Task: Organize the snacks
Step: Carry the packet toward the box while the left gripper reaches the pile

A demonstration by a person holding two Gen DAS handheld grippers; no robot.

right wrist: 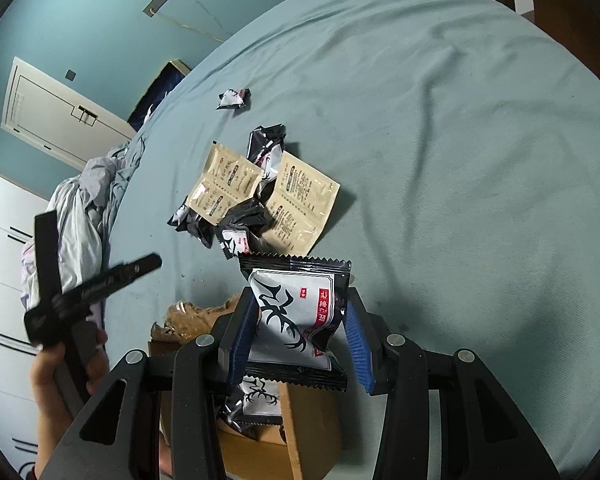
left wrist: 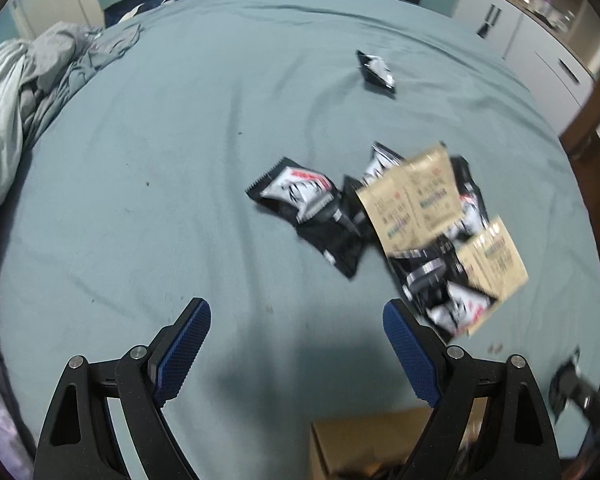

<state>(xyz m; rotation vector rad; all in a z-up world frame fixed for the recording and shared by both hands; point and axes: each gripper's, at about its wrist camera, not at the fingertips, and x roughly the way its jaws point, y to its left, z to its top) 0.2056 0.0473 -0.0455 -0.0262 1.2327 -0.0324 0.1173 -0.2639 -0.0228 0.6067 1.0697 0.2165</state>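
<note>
Blue pads of my right gripper (right wrist: 300, 336) frame a black-and-white snack packet (right wrist: 296, 312), which I'm holding upright by its two sides right over the open cardboard box (right wrist: 256, 452); one matching packet (right wrist: 256, 400) already lies inside. Grasp looks light, the wrapper puffy and slick, so I judge the thing to do is lower it a touch closer to the box mouth before letting go, keeping it centred between the box walls so it drops flat onto the one below and doesn't catch the crumpled brown flap (right wrist: 196, 316) at the far edge. My left gripper (left wrist: 296, 344) hangs spread wide and empty above the bed (left wrist: 180, 140), with the box corner just under its right finger. Ahead of it sits the heap of snacks (left wrist: 380, 224): black packets tangled with two tan sachets (left wrist: 412, 200), and a single stray packet (left wrist: 376, 70) well apart, farther up the sheet. Left view is blurred, so the exact overlaps in the heap I can't call. Next grab for the left, I reckon: the near black packet (left wrist: 296, 190) on the pile's left edge, lying clear enough to pinch.
</note>
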